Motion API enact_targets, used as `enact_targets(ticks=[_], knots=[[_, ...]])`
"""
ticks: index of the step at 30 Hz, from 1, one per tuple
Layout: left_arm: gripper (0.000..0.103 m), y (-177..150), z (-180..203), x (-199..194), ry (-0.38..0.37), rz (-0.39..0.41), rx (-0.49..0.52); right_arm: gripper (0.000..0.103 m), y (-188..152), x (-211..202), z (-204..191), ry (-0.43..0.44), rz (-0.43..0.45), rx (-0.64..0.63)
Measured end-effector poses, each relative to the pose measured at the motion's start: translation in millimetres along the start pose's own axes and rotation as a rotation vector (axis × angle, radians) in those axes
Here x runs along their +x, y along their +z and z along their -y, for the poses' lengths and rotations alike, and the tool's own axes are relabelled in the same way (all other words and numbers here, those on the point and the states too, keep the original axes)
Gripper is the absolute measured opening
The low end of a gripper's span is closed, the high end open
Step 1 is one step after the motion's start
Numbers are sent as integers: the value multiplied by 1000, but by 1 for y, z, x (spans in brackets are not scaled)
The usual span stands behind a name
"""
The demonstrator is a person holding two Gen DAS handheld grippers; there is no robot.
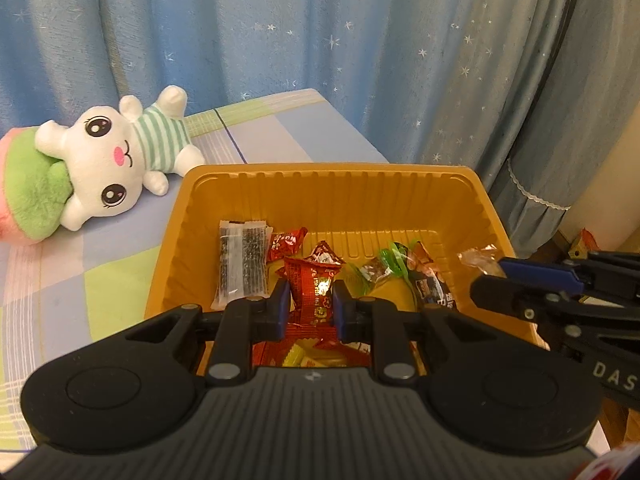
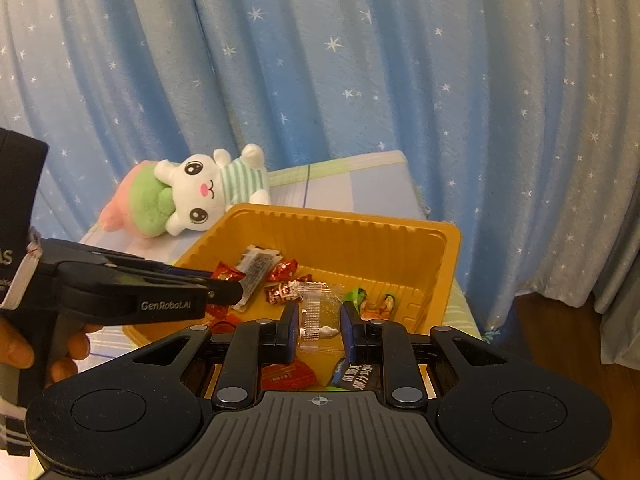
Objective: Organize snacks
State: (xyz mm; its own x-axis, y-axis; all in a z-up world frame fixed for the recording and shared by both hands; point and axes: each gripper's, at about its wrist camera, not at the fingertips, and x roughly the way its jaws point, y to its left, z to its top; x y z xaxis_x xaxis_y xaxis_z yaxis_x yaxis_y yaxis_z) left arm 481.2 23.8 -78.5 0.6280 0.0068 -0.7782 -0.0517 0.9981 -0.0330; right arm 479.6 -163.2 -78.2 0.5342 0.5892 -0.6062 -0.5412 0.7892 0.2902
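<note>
An orange plastic tray [image 1: 332, 184] [image 2: 404, 236] stands on a checked cloth and holds several wrapped snacks. My left gripper [image 1: 308, 300] is shut on a red and gold candy packet [image 1: 316, 292], held over the near part of the tray. My right gripper [image 2: 320, 316] is shut on a clear wrapped snack [image 2: 316, 308], also above the tray. In the left wrist view the right gripper [image 1: 486, 280] reaches in from the right with the clear wrapper [image 1: 480, 258] at its tip. The right wrist view shows the left gripper [image 2: 228, 290] coming in from the left with a red packet [image 2: 226, 274].
A white plush rabbit [image 1: 120, 156] [image 2: 204, 192] in a striped shirt lies on the cloth left of the tray. A blue starred curtain [image 1: 320, 40] hangs close behind. In the tray lie a dark seaweed packet [image 1: 240, 264], red candies [image 1: 286, 242] and green-wrapped sweets [image 1: 384, 268]. A hand [image 2: 24, 352] holds the left gripper.
</note>
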Motion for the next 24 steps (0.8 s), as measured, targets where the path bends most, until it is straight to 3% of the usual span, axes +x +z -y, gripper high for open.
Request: enact_targets(ticks=[9, 24], knots=[[21, -3, -2, 3, 1, -6, -2, 23, -2, -3, 6, -3, -1, 25], [33, -31, -20, -49, -1, 7, -133, 23, -5, -9, 4, 22, -16, 9]])
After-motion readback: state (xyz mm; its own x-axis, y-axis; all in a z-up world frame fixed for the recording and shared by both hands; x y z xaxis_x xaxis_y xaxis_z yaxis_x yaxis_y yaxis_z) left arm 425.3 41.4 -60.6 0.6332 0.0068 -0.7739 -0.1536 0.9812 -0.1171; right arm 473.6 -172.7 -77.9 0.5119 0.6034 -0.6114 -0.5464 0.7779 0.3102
